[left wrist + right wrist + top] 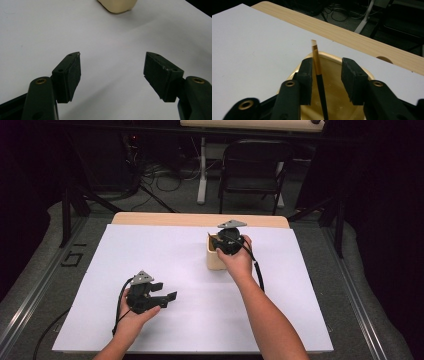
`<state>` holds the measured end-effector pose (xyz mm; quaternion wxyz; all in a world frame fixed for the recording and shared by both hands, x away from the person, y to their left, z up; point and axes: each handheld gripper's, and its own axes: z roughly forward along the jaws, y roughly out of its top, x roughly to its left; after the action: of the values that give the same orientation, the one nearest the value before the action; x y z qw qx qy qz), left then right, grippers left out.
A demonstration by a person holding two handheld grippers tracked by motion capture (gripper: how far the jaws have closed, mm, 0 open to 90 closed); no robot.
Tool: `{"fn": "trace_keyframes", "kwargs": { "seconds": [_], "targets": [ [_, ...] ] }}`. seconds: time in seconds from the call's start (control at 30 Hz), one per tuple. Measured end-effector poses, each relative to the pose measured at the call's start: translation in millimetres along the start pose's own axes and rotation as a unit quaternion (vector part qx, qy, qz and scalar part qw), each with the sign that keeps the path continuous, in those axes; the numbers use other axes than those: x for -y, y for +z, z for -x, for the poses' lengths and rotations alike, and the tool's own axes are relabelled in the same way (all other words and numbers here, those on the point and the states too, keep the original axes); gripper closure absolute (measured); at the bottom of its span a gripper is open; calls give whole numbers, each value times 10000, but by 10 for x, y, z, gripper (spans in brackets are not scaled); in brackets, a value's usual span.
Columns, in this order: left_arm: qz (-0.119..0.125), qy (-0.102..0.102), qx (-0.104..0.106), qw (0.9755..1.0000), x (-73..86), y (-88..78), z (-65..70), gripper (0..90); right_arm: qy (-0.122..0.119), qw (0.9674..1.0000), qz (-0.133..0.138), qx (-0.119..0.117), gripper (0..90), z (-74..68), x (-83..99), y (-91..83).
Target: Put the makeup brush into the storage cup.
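A: What is the surface like?

B: A white sheet (165, 270) covers a wooden table (200, 219), and 1 strip of bare wood shows along the far edge. Beyond it stand a dark folding chair (254, 167) and loose cables (160, 177) on the floor.

A: Start at the left.

B: The left gripper (167, 292) sits low over the sheet, well to the near left of the cream cup (215, 257). Its 2 jaws stand wide apart with nothing between them. In the left gripper view (112, 71) bare white sheet runs from the pads up to the cup (117, 6), open room all the way.

A: And the cup itself?

B: It stands upright on the sheet, near the far wooden strip, with bare sheet to its left and right.

A: The right gripper?

B: The right gripper (225, 242) is directly above the cup, pointing down into it. In the right gripper view (325, 75) a thin brush (319, 75) with a black handle, gold band and pale tip leans upright in the cup (329, 97). It is close against the left pad; whether it touches I cannot tell. The right pad stands clear, so the jaws are partly open and not clamped on it.
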<state>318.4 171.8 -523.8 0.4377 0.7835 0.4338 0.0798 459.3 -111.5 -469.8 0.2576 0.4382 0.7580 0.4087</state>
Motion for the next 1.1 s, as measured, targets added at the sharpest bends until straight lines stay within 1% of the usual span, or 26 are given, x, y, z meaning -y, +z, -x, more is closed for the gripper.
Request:
{"fn": "trace_keyframes", "kwargs": {
  "seconds": [0.1, 0.2, 0.33, 0.43, 0.6, 0.73, 0.8, 0.87, 0.97, 1.07, 1.1],
  "targets": [
    [2, -4, -30, 10000, 1, 5, 8, 306, 0, 10000, 34, 4, 540, -7, -5, -7],
    [-4, -2, -29, 10000, 1, 7, 8, 306, -9, 10000, 54, 33, 509, -10, -10, -9],
    [11, -9, -30, 10000, 1, 8, 4, 306, -12, 10000, 52, 59, 442, -2, -8, -6],
    [-7, -6, -13, 10000, -1, 3, 0, 306, -46, 10000, 65, 42, 413, 3, -7, -11],
    [-2, -17, -3, 10000, -2, 0, -2, 306, -109, 9999, 61, 34, 385, -5, -13, -41],
    [21, -40, 0, 10000, -7, -3, -7, 305, -216, 9997, 62, 10, 364, -19, -19, -76],
    [22, -94, -10, 10000, -9, -1, -9, 281, -298, 9995, 88, 4, 363, -30, -26, -105],
    [25, -96, -21, 9999, -10, -5, -10, 269, -364, 9993, 97, -18, 363, -38, -30, -134],
    [36, -96, -8, 9999, -13, -8, -13, 261, -384, 9992, 74, -110, 363, -51, -31, -165],
    [41, -68, -34, 10000, -17, -7, -15, 259, -433, 9990, 96, -107, 362, -68, -32, -185],
    [44, -104, -36, 9999, -17, -7, -14, 259, -415, 9990, 119, -118, 360, -71, -30, -188]
  ]
}}
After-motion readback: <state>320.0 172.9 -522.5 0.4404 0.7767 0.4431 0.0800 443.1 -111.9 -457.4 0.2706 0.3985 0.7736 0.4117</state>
